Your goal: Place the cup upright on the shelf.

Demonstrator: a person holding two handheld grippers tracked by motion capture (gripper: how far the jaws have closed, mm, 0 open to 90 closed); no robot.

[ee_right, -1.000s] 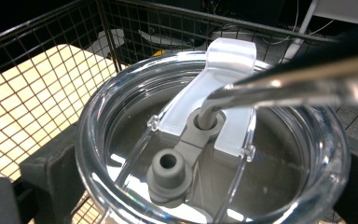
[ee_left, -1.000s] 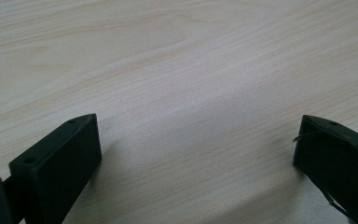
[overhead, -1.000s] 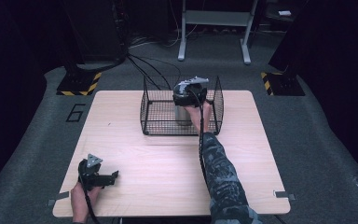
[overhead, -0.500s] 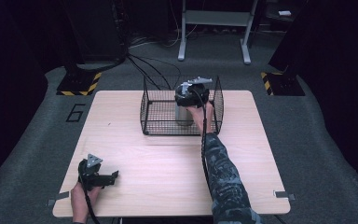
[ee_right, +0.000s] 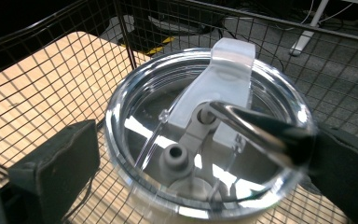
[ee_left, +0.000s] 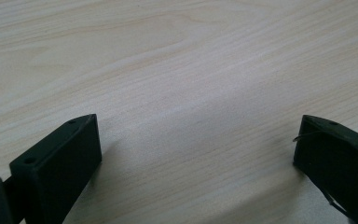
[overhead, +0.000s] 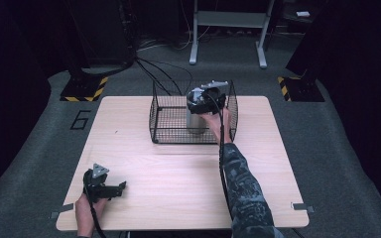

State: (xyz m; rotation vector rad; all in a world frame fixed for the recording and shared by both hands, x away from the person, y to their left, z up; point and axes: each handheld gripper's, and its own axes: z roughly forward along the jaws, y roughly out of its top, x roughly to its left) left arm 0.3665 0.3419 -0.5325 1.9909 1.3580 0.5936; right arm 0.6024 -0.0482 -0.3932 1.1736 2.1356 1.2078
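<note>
While standing upright inside the wire basket (overhead: 168, 121), toward its 3 o'clock side, the steel cup (overhead: 195, 121) wears a clear lid (ee_right: 205, 130) with a bent metal straw (ee_right: 256, 128) poking out. Sits right under the right gripper (overhead: 206, 99), whose black jaws stand one on each side of the cup's rim, spread about as wide as the lid. Cannot tell whether those jaws squeeze the cup or just sit beside it. Basket rests at 12 o'clock on the wooden table (overhead: 178, 183). Far off at 7 o'clock, near the table's edge, lies the left gripper (overhead: 110, 188), held in a hand (overhead: 85, 214) low over the wood. Wide open there, with nothing but bare table between the jaws. Well apart from the basket and the cup.
</note>
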